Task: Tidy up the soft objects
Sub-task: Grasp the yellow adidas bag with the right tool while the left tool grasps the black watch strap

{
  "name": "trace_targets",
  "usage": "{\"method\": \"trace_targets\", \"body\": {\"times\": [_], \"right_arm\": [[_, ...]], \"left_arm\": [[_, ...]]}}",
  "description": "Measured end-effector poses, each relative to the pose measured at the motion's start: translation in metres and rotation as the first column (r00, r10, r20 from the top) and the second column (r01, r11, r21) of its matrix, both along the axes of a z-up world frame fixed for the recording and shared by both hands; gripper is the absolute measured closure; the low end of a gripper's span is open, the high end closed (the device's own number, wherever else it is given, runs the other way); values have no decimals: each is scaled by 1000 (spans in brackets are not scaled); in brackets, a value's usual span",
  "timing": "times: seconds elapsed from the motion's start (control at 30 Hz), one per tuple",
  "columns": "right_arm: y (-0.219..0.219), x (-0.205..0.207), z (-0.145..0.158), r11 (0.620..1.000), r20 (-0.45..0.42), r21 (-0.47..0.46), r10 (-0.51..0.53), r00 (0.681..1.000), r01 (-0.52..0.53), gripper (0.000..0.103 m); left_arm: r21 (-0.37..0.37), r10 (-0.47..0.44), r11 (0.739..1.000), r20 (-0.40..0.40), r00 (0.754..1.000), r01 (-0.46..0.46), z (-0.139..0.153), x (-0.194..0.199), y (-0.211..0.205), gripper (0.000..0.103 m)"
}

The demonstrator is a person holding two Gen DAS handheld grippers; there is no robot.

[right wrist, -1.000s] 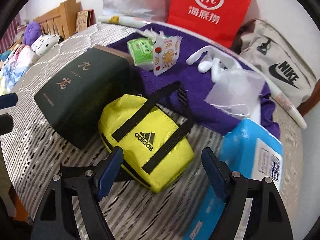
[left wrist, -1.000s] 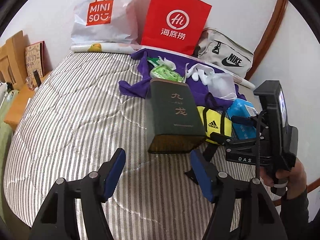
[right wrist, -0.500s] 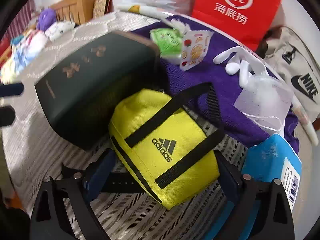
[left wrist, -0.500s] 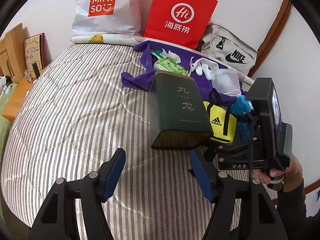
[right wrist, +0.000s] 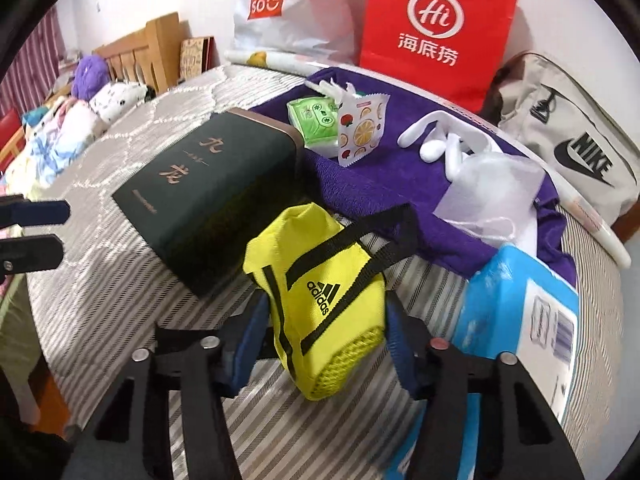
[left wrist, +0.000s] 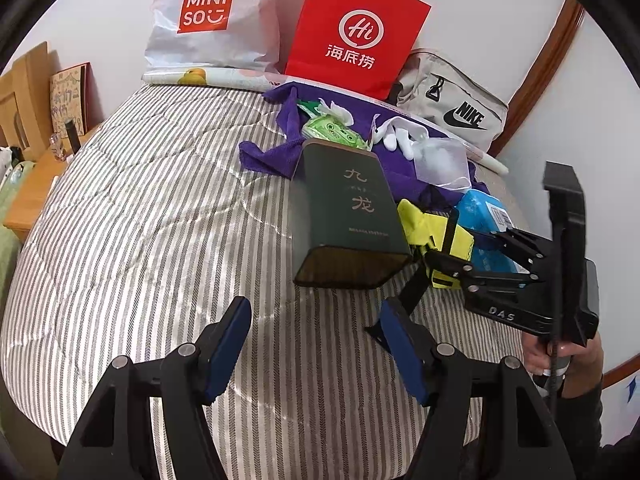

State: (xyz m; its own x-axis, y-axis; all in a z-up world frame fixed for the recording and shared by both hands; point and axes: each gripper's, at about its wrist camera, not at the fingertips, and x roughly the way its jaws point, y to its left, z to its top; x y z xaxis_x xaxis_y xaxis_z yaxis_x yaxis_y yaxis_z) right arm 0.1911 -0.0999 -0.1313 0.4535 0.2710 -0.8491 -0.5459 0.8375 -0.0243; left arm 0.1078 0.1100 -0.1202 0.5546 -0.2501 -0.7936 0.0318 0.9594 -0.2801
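Note:
A small yellow Adidas bag (right wrist: 320, 304) with black straps sits squeezed between the blue pads of my right gripper (right wrist: 324, 336), its near end lifted off the striped bed. It also shows in the left wrist view (left wrist: 440, 236), held by the right gripper (left wrist: 444, 264). My left gripper (left wrist: 316, 348) is open and empty over the bedspread, in front of a dark green box (left wrist: 352, 216). A purple towel (right wrist: 384, 168) lies behind with a green tissue pack (right wrist: 316, 118), a fruit-print packet (right wrist: 360, 128) and white soft items (right wrist: 440, 140).
A blue tissue pack (right wrist: 516, 320) lies right of the bag. A red paper bag (left wrist: 356, 32), a white Miniso bag (left wrist: 208, 20) and a beige Nike bag (left wrist: 456, 108) stand against the wall. A wooden bedside table (left wrist: 32, 196) is at left.
My right gripper has closed on the yellow bag and tilted it up off the bed. The left gripper has stayed open and hardly moved.

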Motion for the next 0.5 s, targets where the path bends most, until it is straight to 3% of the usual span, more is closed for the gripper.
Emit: {"method": "trace_targets", "body": {"times": [0.27, 0.5], "right_arm": [[-12, -19, 13, 995, -5, 93, -27, 1000, 28, 80], [-23, -41, 18, 992, -16, 118, -48, 999, 50, 81]], "left_arm": [[-3, -23, 1000, -14, 1000, 23, -6, -11, -9, 38], [-9, -74, 997, -43, 996, 74, -18, -12, -26, 38]]}}
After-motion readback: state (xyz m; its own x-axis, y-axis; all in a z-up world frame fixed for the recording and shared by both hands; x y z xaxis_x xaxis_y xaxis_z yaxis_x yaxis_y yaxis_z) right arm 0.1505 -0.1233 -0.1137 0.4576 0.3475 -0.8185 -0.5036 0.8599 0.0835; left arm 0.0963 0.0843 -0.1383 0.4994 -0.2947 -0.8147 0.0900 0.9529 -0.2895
